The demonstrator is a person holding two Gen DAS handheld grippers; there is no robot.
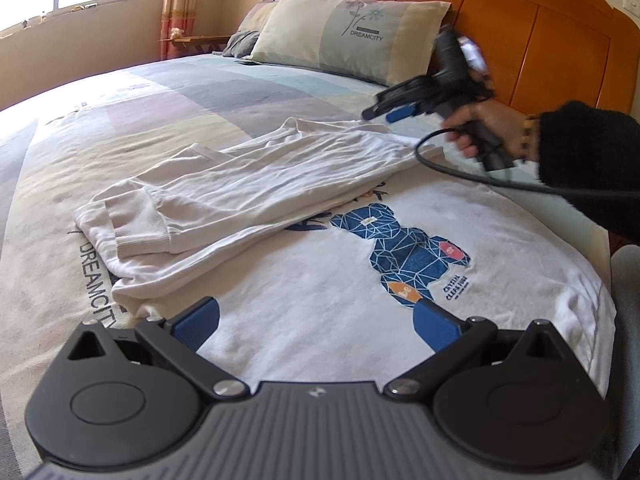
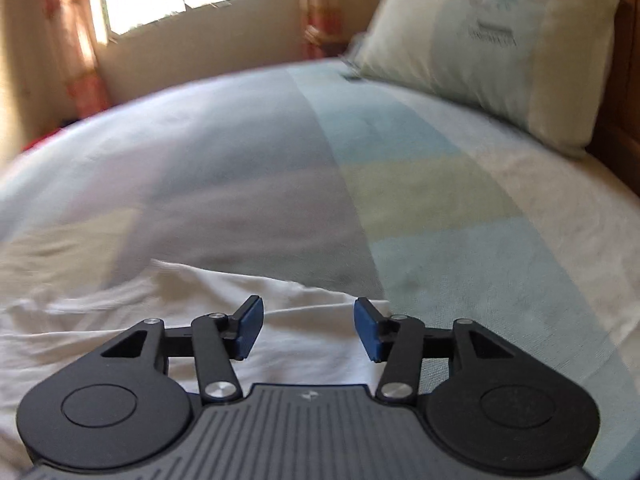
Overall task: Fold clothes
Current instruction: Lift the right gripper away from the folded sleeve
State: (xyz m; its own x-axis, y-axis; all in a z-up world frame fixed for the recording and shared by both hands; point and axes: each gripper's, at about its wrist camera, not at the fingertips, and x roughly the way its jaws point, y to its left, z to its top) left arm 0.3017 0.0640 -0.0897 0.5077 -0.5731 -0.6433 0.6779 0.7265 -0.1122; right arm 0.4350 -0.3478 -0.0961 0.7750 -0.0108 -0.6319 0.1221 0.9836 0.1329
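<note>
A white long-sleeved sweatshirt (image 1: 320, 240) with a blue geometric bear print (image 1: 404, 252) lies front-up across the middle and lower right of the left wrist view, spread on the patchwork bedspread (image 1: 168, 92). One sleeve (image 1: 224, 196) is laid diagonally over the chest from centre right down to centre left, its ribbed cuff (image 1: 132, 220) ending near the left edge of the garment; that looks like the first inward fold, done to narrow the body.

The left gripper (image 1: 316, 322) sits at the bottom of its frame, jaws spread wide and holding nothing, directly over the hem area below the bear. Judged from that stance, it is placed to take the lower edge for a later fold.

The right gripper (image 1: 384, 114) appears at upper right of the left wrist view, held by a hand (image 1: 476, 132) in a dark sleeve, its tips just above the shoulder end of the folded sleeve. In its own blurred view the right gripper (image 2: 308, 326) has its blue pads (image 2: 250, 328) parted with nothing between them, white cloth (image 2: 120, 320) filling the lower left beneath it. It seems either poised to pinch at the shoulder or free of it; which cannot be told.

A pillow (image 1: 348, 36) marked DREAMCITY leans on the wooden headboard (image 1: 540, 40) at the top, well apart from the work.
</note>
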